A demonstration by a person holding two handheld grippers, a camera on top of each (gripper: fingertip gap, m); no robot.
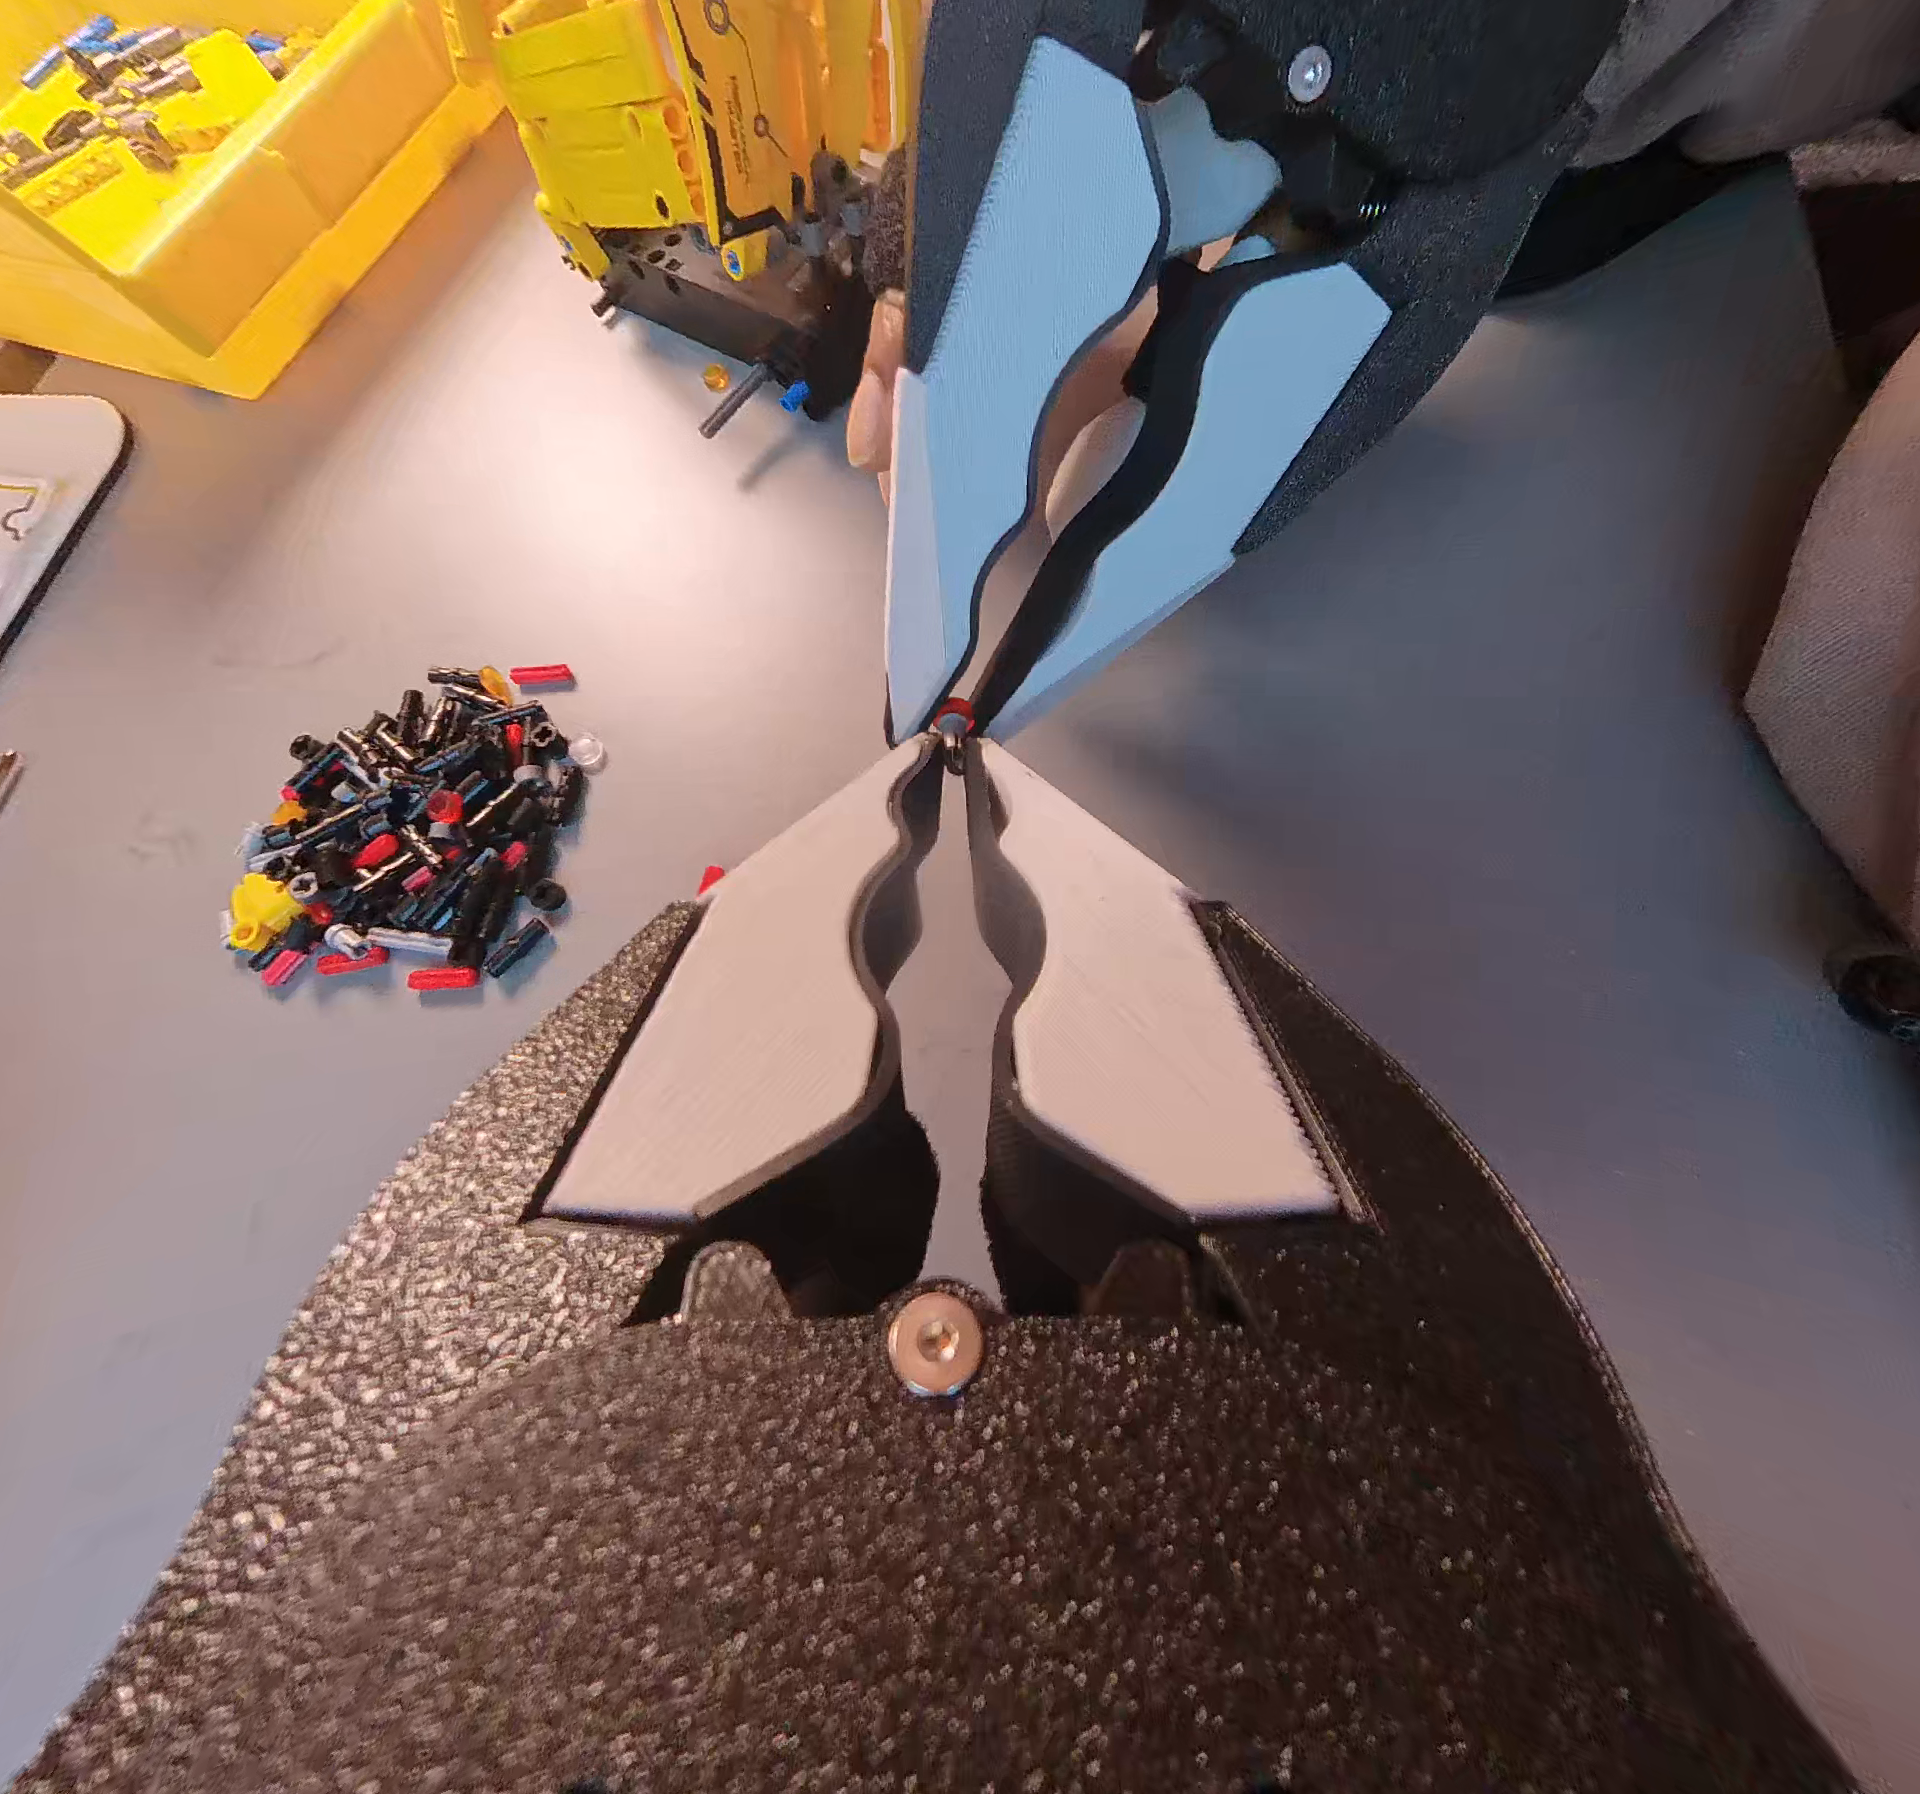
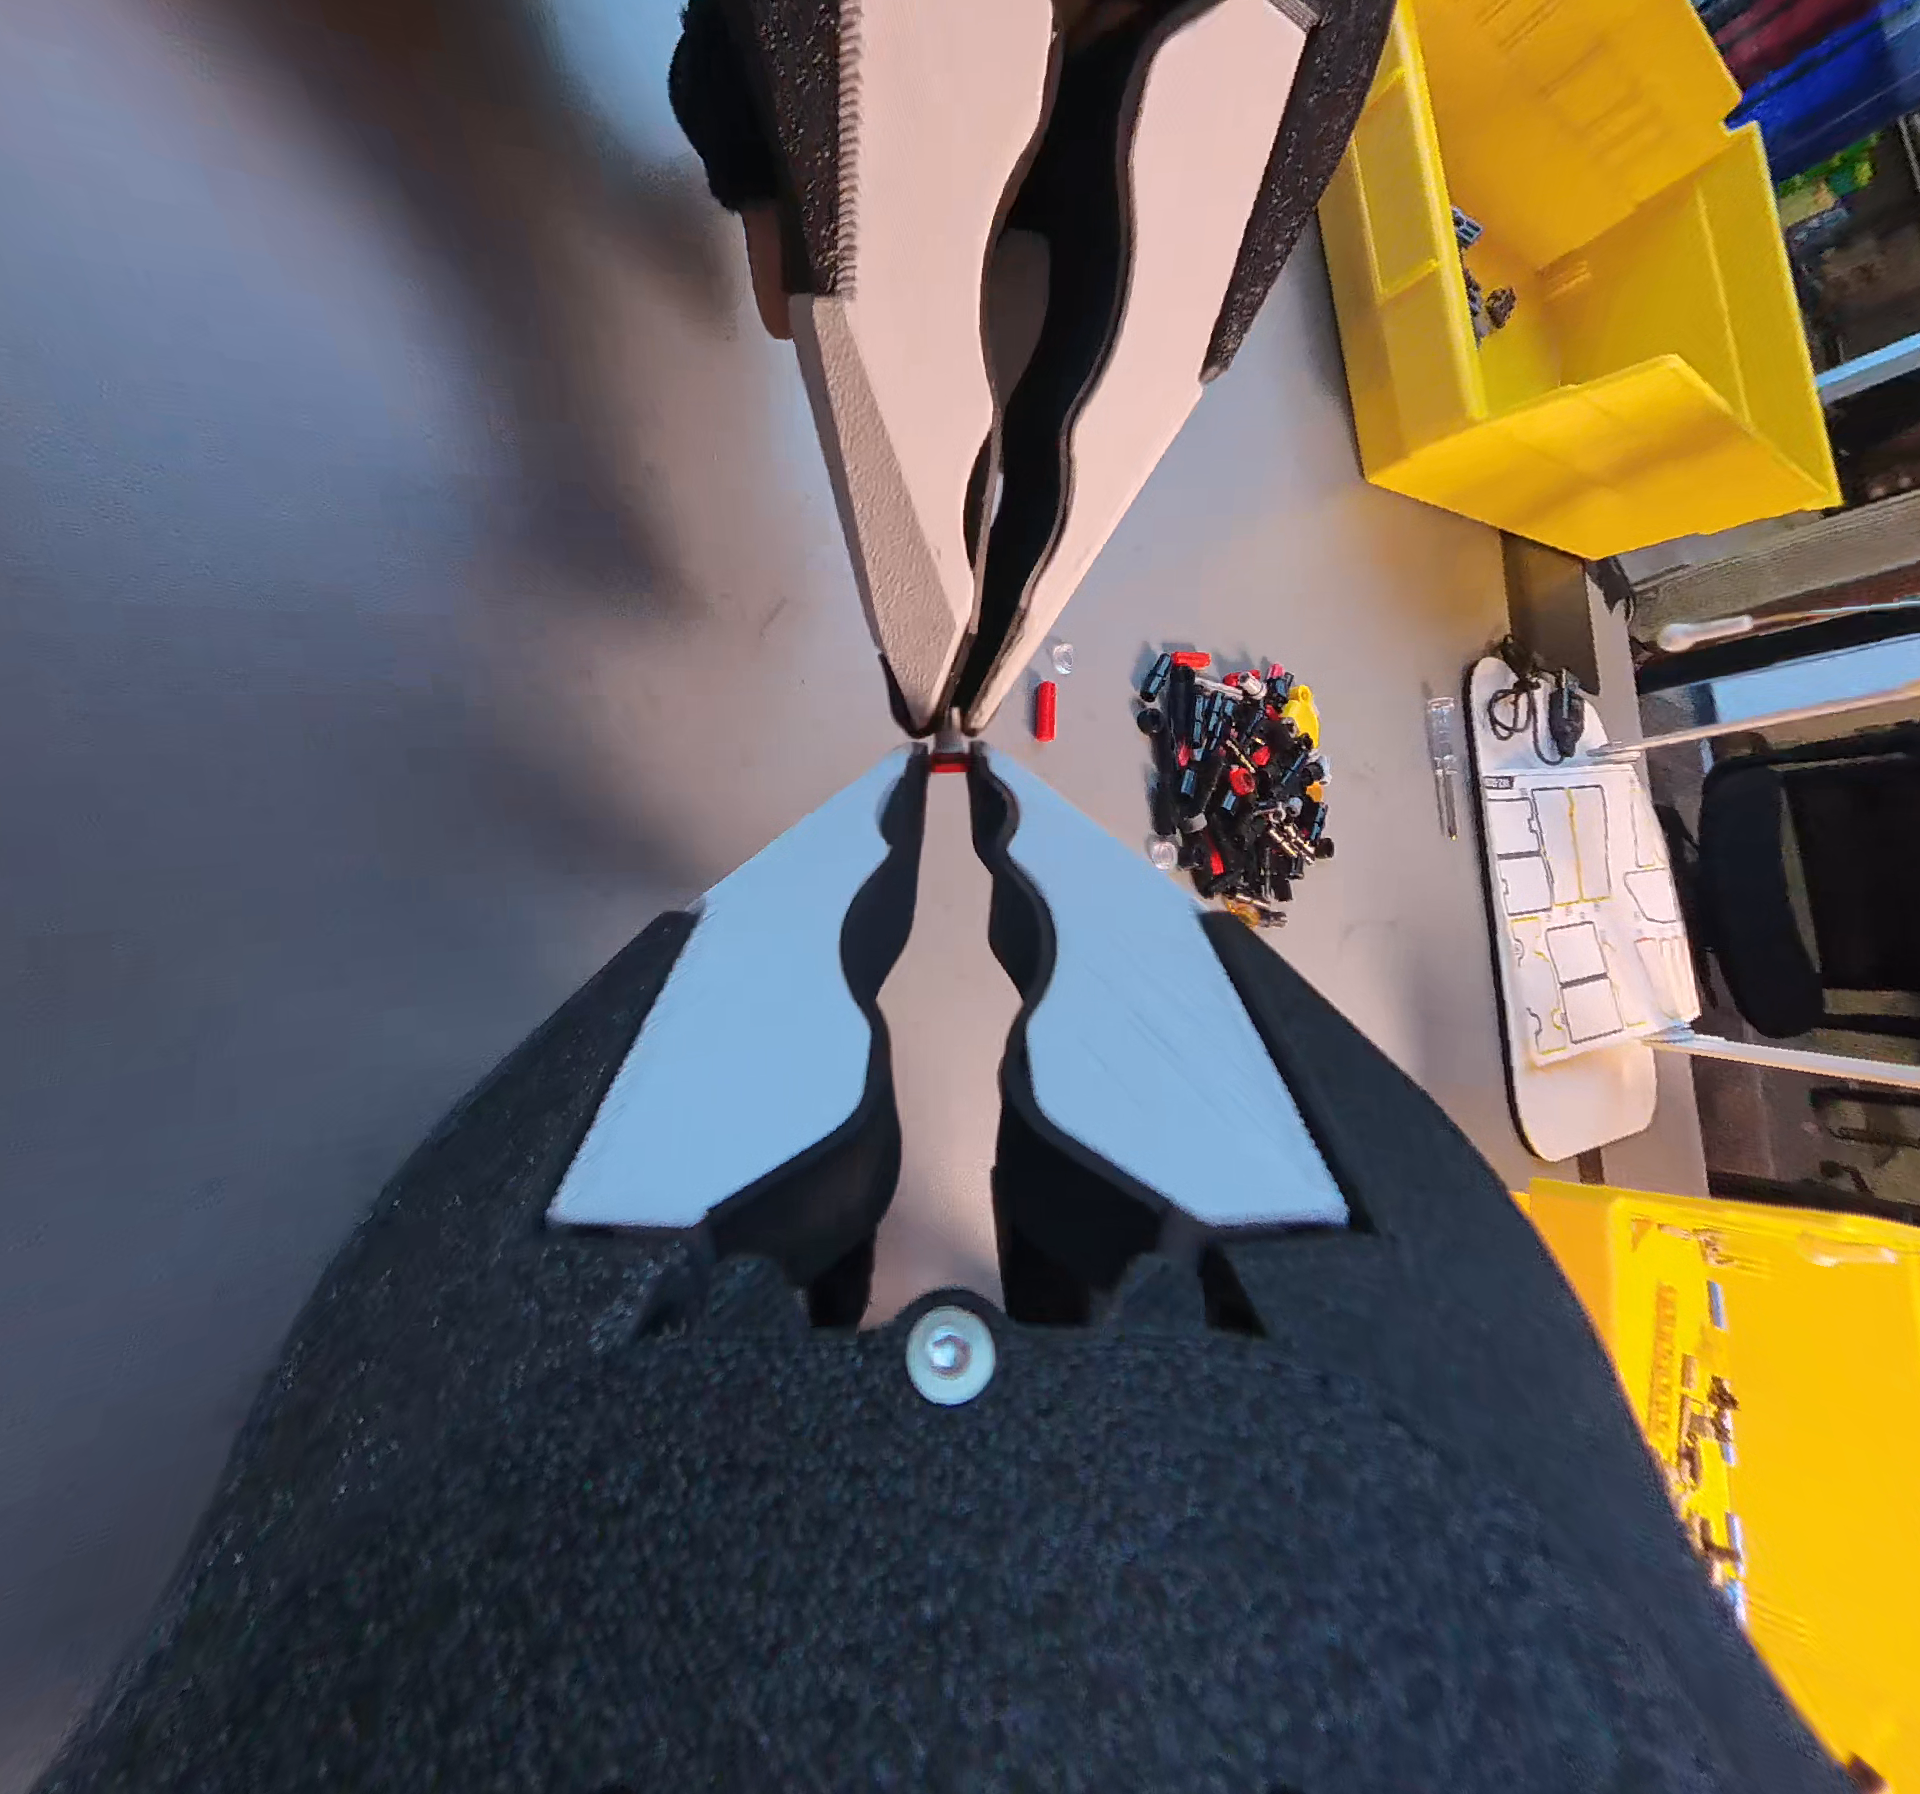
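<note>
My left gripper [image 1: 951, 765] is shut on a small grey piece [image 1: 952, 745] at its tips, held above the grey table [image 1: 1455, 861]. My right gripper [image 1: 953, 718] comes from above in the left wrist view, shut on a small red piece [image 1: 952, 711]. The two pieces meet tip to tip. In the right wrist view my right gripper [image 2: 948, 765] grips the red piece [image 2: 948, 760], and the left gripper [image 2: 943, 721] faces it with the grey piece [image 2: 948, 738]. A pile of small black, red and yellow parts [image 1: 416, 840] lies on the table to the left.
A yellow brick-built model [image 1: 686, 82] and a yellow bin of parts [image 1: 208, 186] stand at the back left. The right wrist view shows the pile [image 2: 1236, 788], a loose red piece [image 2: 1045, 710], a sheet on a white board [image 2: 1569, 913], two yellow bins [image 2: 1558, 290] [image 2: 1766, 1432]. My two grippers' fingertips are within a few centimetres of each other.
</note>
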